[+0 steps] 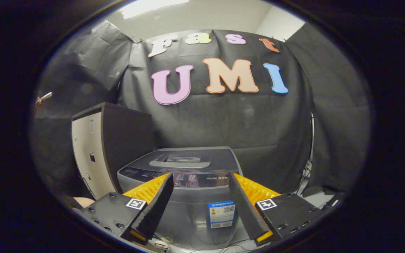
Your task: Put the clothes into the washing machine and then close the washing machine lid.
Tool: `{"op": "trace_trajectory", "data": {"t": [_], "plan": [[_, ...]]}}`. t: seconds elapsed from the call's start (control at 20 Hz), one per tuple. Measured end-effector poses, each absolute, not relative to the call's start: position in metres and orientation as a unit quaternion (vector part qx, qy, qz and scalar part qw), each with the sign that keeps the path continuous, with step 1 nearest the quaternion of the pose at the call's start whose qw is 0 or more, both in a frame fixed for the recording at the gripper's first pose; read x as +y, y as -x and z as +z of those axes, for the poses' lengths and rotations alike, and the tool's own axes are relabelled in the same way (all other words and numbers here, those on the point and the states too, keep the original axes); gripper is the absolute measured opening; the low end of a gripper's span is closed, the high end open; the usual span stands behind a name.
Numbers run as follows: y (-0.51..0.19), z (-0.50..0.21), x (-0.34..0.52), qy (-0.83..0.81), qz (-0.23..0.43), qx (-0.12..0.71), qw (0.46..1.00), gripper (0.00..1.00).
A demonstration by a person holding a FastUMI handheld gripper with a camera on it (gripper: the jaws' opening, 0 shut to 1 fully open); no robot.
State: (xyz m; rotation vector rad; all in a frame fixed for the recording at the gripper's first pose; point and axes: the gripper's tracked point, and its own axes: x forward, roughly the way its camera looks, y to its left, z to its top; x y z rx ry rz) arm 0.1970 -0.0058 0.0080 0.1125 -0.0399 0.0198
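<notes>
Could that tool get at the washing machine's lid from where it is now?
Probably yes. The tool is open and holds nothing, and the washing machine stands just beyond its fingers with nothing between. Its lid lies shut on top.

Gripper [200,182] held level, pointing forward. Fingers [156,207] spread wide apart, tips angled slightly inward. Nothing gripped between them.
</notes>
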Motion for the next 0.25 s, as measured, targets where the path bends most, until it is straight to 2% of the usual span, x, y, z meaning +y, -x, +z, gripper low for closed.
{"op": "trace_trajectory", "data": {"t": [0.25], "plan": [[-0.1967,-0.0048,-0.0147,-0.070,-0.009,0.007,0.997,0.96]]}}
